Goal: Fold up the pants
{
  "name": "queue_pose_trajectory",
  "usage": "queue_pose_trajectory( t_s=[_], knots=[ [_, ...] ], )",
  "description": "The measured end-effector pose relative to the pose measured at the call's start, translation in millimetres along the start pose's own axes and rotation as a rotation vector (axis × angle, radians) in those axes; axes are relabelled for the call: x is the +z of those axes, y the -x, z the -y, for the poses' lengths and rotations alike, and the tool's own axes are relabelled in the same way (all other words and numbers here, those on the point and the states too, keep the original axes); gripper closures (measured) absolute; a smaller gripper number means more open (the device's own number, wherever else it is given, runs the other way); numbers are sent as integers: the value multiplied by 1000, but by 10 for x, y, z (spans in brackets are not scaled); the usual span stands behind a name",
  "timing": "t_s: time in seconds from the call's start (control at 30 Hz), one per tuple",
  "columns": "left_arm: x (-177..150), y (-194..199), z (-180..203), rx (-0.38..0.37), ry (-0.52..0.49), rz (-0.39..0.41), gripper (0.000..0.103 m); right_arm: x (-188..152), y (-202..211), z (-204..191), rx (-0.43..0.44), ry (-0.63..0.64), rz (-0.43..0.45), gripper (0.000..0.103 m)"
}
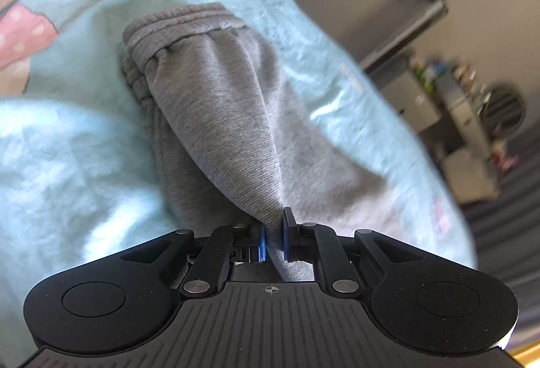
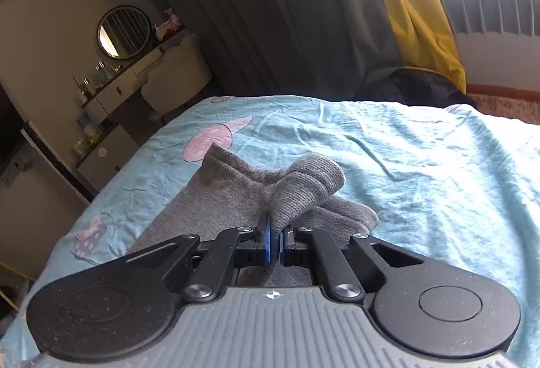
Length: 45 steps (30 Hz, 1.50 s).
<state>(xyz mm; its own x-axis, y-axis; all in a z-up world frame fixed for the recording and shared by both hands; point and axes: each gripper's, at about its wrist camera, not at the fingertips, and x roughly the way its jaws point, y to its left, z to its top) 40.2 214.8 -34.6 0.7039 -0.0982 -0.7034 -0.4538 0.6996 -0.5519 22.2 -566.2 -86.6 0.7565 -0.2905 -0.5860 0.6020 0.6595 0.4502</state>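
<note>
While the grey knit sweatpants [image 1: 216, 105] lie mid-frame on the light blue bedsheet [image 1: 67, 165], the left gripper [image 1: 272, 239] has its fingers clamped on a fabric fold. The right gripper [image 2: 276, 245] pinches a ribbed cuff [image 2: 307, 186] at frame centre.

Blurred shelf clutter [image 1: 449, 78]; pants [image 1: 219, 118] fabric hidden between tongs.

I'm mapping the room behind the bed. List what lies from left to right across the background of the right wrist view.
Round mirror → white chair → grey curtain → yellow curtain → radiator under the bright window.
</note>
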Motion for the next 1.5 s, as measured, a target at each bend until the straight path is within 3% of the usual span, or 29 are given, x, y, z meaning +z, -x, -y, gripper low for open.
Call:
queue_pose_trajectory(
  t_s=[0.03,0.1,0.17,0.27,0.33,0.43,0.5,0.6,0.67,0.73,0.87,1.0,1.1,1.13,1.2,1.3,1.5],
  knots=[
    [-17,-63,4,40,-28,-25,89,-34,-74,13,-21,13,-33,98],
    [-55,-142,26,136,-60,-55,75,-81,-194,38,-85,26,-98,95],
    [-69,-84,59,192,-86,-16,55,-108,-134,74,-109,13,-85,89],
    [-44,90,198,263,-174,60,51,-20,59,20,-169,57,-12,73],
    [-19,183,323,303,-243,125,47,57,186,-97,-208,119,49,72],
    [32,209,474,318,-296,178,43,137,355,-411,-187,206,131,71],
    [40,155,544,291,-313,180,41,127,412,-735,-111,268,147,69],
    [21,-34,652,326,-362,162,40,-11,421,-1355,53,388,107,67],
    [-3,-177,696,345,-397,151,39,-237,415,-1824,166,497,71,58],
    [-19,-259,714,358,-427,143,38,-545,335,-2272,271,621,2,48],
    [-3,-389,730,415,-511,166,34,-1287,159,-3057,444,806,-182,48],
    [36,-513,723,502,-643,231,30,-1861,83,-3611,531,939,-263,48],
    [46,-659,646,628,-762,297,26,-2050,63,-3967,512,1052,-216,48],
    [60,-719,590,663,-784,308,24,-2027,46,-4042,543,1038,-227,48],
    [71,-796,478,671,-774,303,20,-1911,-126,-4265,642,947,-329,45],
    [29,-859,413,654,-755,320,19,-1865,-516,-4650,771,810,-544,32],
    [-84,-877,413,654,-831,353,18,-2093,-1135,-5161,928,684,-975,34]
  ],
)
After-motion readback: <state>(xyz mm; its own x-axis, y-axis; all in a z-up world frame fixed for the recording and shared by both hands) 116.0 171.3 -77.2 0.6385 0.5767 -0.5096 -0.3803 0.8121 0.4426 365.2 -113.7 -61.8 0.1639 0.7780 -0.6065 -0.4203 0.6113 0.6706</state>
